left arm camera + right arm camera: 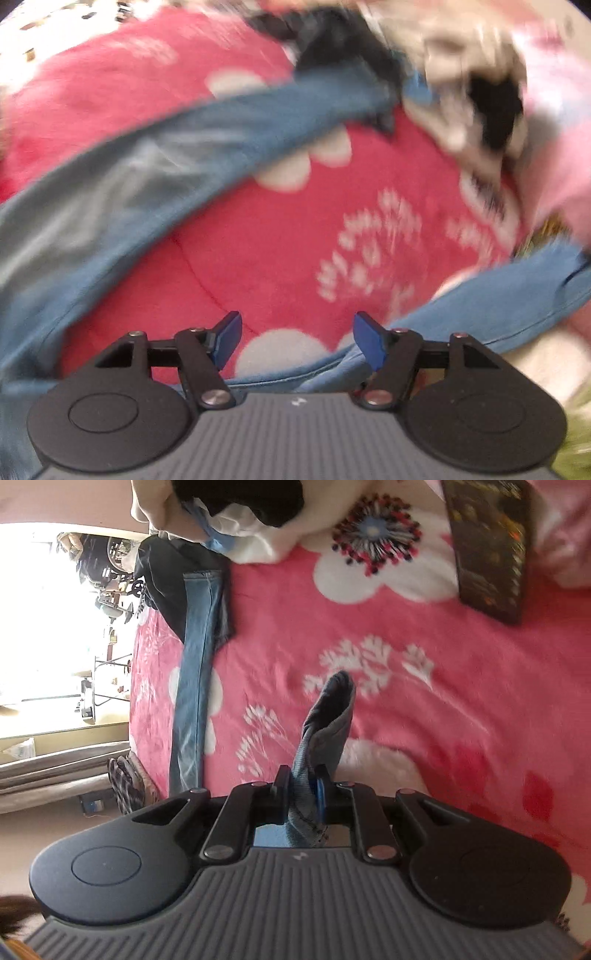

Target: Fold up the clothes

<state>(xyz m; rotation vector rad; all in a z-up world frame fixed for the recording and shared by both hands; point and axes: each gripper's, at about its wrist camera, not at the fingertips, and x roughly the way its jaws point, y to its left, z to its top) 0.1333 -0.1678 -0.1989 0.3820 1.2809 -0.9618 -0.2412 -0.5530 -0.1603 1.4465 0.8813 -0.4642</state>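
A pair of blue jeans [155,158] lies spread on a pink flowered blanket [295,236]; the left wrist view is blurred by motion. One leg runs across the upper left, another part [509,306] crosses the lower right. My left gripper [297,338] is open and empty, just above the blanket between the two parts. My right gripper [301,786] is shut on a fold of the jeans [325,720], which sticks up between its fingers. A jeans leg [195,672] stretches along the blanket's left side in the right wrist view.
A heap of white, black and pink clothes [476,92] lies at the far side; it shows in the right wrist view [236,513] too. A dark patterned book-like object [487,542] rests on the blanket [424,686]. The bed edge and floor [66,775] are at the left.
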